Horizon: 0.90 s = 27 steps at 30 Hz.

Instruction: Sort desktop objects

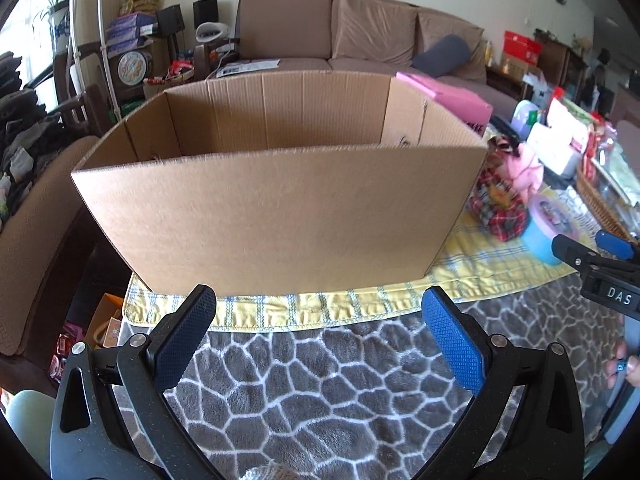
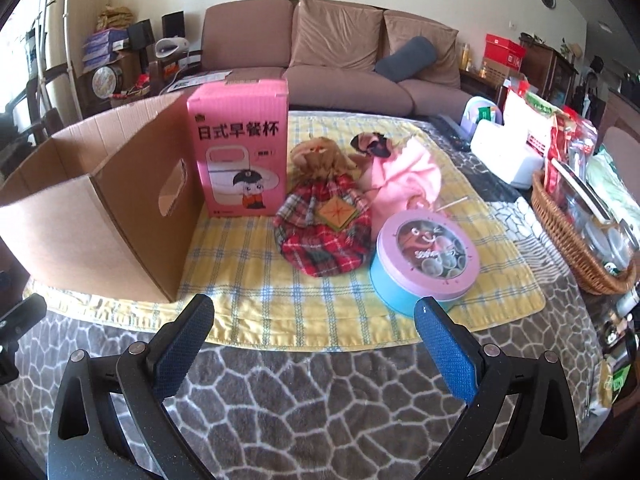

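Note:
An open cardboard box (image 1: 276,208) stands on a yellow checked mat (image 2: 304,304); it also shows in the right wrist view (image 2: 100,216). To its right stand a pink carton (image 2: 240,144), a plaid doll (image 2: 324,220), a pink cloth doll (image 2: 400,176) and a round blue tin with a pink lid (image 2: 424,260). My left gripper (image 1: 320,312) is open and empty, just in front of the box. My right gripper (image 2: 314,320) is open and empty, in front of the tin and plaid doll; it also shows at the right edge of the left wrist view (image 1: 592,244).
A grey patterned blanket (image 2: 320,400) covers the table's near part. A wicker basket (image 2: 568,240) with packets stands at the right, a white box (image 2: 504,152) behind it. A brown sofa (image 2: 340,52) lies beyond the table.

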{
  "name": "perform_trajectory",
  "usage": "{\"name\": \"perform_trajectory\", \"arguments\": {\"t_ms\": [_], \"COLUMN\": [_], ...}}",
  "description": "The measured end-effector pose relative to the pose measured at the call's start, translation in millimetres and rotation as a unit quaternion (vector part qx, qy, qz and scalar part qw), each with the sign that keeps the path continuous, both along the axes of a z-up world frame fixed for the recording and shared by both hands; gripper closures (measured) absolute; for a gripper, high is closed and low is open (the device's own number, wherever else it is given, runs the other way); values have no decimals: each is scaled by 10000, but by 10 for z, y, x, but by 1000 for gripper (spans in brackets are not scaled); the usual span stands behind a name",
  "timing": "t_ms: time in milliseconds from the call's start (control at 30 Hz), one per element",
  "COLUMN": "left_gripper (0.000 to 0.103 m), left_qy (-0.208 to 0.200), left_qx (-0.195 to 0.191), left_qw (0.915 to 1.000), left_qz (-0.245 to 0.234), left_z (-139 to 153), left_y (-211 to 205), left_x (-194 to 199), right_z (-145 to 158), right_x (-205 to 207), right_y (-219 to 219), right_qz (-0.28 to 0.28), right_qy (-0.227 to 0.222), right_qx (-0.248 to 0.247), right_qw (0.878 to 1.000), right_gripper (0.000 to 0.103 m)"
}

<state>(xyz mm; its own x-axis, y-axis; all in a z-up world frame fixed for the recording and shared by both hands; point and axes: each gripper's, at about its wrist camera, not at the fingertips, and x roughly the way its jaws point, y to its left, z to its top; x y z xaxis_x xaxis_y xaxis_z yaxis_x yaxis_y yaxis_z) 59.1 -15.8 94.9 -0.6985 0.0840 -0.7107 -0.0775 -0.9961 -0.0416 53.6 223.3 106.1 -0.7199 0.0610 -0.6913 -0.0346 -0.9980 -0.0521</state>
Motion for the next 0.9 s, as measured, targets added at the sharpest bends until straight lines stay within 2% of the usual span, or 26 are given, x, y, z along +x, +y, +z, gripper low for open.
{"name": "perform_trajectory", "arguments": {"t_ms": [200,433,667,767,900], "left_gripper": [0,0,0,0,0], "left_qy": [139,444,360,542,613], "left_qx": [42,212,599,527,514], "left_qw": [9998,9976,9954,9950,9947], "left_qz": [-144,-487,-649,-648,-642], "left_z": [214,684,1175,1367,1460], "left_y": [29,-12,-36,-2,22], "left_x": [18,-91,-560,-779,-1019], "right_z": [212,598,907,912,826], "right_x": [52,-61,-569,-826,-1185], "right_y": [29,35,-106,-158,-223], "right_qz": [-17,114,366,414,446], "right_qy": [118,397,583,586,530], "right_qx": [-171,-279,-600,-702,-872], "right_qw": [9998,9988,9958,9949,9938], "right_gripper": [2,2,2,1,2]}}
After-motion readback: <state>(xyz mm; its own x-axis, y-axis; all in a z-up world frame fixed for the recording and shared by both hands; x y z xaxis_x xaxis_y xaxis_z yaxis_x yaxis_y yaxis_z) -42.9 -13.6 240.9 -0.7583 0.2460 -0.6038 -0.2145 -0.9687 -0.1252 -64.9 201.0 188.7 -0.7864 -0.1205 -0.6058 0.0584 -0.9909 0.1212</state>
